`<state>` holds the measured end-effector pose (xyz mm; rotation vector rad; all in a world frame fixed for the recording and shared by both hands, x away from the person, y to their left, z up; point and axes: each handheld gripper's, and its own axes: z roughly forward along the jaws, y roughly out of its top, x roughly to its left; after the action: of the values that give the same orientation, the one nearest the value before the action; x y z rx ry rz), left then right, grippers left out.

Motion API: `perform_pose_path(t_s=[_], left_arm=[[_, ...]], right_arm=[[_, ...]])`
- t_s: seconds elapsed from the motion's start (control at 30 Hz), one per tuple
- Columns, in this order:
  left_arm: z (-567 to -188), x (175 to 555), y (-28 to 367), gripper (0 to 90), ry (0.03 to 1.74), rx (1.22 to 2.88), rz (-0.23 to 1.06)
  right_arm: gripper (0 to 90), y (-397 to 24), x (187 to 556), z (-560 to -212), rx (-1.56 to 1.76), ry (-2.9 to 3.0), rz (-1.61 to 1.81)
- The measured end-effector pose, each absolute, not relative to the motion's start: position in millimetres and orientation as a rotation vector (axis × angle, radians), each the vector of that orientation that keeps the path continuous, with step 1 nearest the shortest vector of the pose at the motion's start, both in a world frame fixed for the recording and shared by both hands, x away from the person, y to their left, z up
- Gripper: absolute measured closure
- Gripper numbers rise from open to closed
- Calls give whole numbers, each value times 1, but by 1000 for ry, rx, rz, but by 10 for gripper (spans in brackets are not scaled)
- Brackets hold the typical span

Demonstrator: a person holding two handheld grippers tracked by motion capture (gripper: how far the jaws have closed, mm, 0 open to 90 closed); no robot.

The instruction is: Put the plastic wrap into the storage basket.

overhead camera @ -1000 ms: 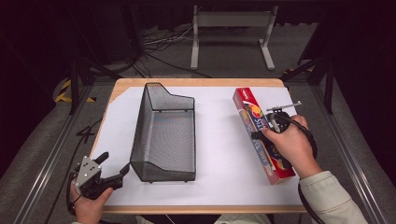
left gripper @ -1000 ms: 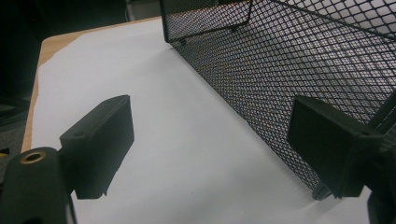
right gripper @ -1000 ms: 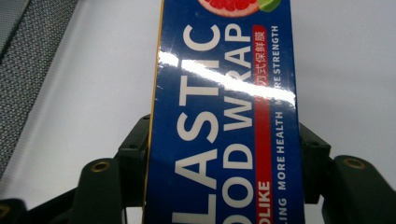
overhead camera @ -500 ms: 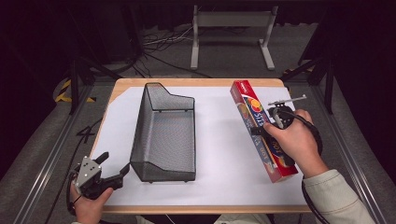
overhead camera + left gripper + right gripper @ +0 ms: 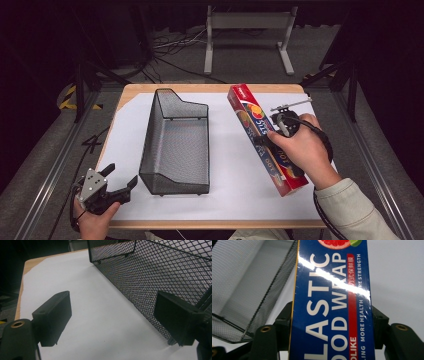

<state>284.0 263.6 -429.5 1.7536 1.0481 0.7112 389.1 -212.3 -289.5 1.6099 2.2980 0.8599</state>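
Observation:
A long blue and red plastic food wrap box [image 5: 260, 137] is lifted off the white sheet on the right, its far end raised and tilted toward the black mesh basket [image 5: 176, 142]. My right gripper [image 5: 272, 142] is shut on the box's middle; in the right gripper view the jaws press both long sides of the box [image 5: 332, 310]. My left gripper [image 5: 119, 182] rests at the table's near left corner, open and empty. In the left gripper view its jaws stand wide apart, with the basket wall [image 5: 155, 280] just beyond the right one.
A white sheet [image 5: 235, 185] covers the wooden table [image 5: 210, 88]. Metal rails run along both sides of the table. A grey stand [image 5: 247, 25] and cables lie on the floor behind. A cable trails from the right gripper along the sleeve.
The right gripper has lifted the wrap box off the sheet and carried it a little left toward the basket. The left gripper has stayed where it was.

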Motion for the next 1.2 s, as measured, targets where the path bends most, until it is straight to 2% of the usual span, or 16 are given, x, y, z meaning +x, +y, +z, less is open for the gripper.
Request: perform_pose_path(t_s=[0.37, 1.2], left_arm=[[-429, 286, 263, 156, 1036, 1751, 708], [-429, 284, 265, 152, 1026, 1742, 702]], right_arm=[[390, -168, 387, -280, 1520, 2379, 883], [389, -104, 396, -272, 1429, 2449, 868]])
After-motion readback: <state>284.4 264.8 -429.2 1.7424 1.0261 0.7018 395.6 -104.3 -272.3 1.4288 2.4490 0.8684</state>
